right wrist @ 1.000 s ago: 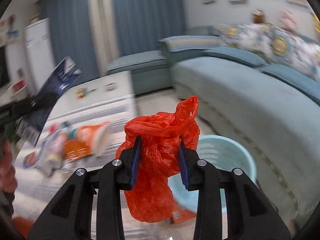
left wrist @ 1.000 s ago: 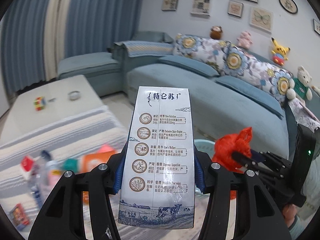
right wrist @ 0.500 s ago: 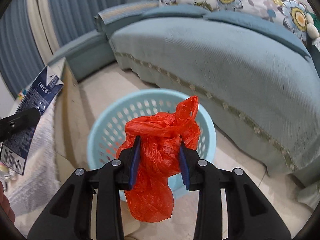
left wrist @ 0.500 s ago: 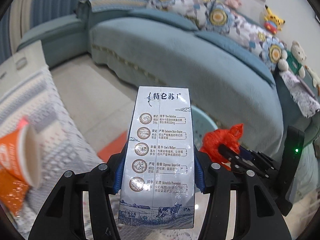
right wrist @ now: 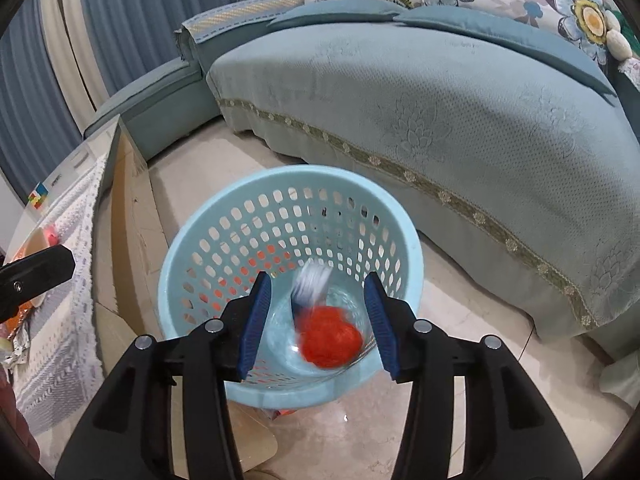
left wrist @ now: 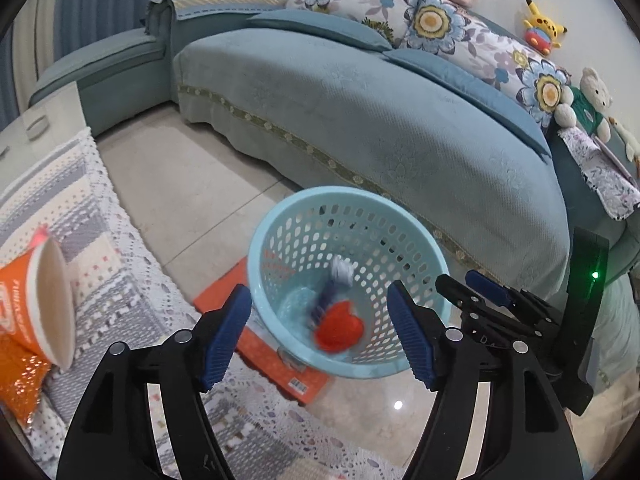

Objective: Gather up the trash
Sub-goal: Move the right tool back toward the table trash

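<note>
A light blue perforated basket stands on the floor by the sofa; it also shows in the right wrist view. Inside it lie a red plastic bag and a blurred white and blue milk carton. My left gripper is open and empty above the basket's near rim. My right gripper is open and empty above the basket; it also shows at the right of the left wrist view.
A teal sofa with flowered cushions runs behind the basket. At the left a table with a crocheted cloth holds an orange paper cup and an orange wrapper. An orange box lies under the basket.
Both grippers have opened over the basket. The milk carton has left my left gripper and the red bag my right gripper; both have dropped into the basket.
</note>
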{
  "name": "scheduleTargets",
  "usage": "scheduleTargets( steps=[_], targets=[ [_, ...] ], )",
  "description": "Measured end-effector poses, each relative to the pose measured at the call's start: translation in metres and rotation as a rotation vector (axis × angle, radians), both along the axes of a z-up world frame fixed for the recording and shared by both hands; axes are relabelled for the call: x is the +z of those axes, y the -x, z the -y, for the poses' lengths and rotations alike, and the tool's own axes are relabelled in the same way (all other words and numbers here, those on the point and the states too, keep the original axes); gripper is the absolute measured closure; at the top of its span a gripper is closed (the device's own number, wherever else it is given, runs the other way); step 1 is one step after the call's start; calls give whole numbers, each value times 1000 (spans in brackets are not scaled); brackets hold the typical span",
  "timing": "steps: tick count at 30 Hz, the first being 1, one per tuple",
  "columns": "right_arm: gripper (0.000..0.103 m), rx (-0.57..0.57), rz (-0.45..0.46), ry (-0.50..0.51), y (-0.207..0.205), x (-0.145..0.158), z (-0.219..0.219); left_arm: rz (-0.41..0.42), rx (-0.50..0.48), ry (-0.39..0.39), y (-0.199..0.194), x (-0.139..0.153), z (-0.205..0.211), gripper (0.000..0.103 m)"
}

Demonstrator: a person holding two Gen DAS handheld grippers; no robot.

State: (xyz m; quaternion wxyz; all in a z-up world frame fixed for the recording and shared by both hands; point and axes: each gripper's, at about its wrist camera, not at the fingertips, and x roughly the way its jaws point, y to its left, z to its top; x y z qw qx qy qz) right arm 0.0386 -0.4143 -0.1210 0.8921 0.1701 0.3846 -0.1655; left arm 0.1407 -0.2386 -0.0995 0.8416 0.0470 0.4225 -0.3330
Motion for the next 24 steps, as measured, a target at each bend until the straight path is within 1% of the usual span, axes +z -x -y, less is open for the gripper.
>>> scheduleTargets(
  steps=[4, 8, 14, 16, 17, 19, 22, 24],
  targets=[
    [58, 26, 21, 9, 4, 16, -11, 31, 13, 23, 13, 19, -17, 34],
    [58, 80, 64, 28, 9, 42, -38, 67, 39, 58, 29, 46, -41, 34],
    [58, 188, 149, 47, 12, 89, -91, 141, 127, 127, 56, 90, -102, 34],
    [58, 244, 182, 43, 10, 103, -115, 168, 190, 131, 64, 104, -134, 34],
    [58, 279, 198, 37, 8, 110, -130, 175, 212, 126, 65, 107, -143, 34],
    [58, 322, 212, 38, 4, 118, -152, 194, 297, 105, 69, 114, -175, 34],
    [58, 401, 228, 42, -7, 126, -194, 208, 432, 74, 71, 116, -223, 34],
    [58, 446, 229, 43, -14, 129, -218, 210, 526, 35, 68, 110, -254, 34]
  ],
)
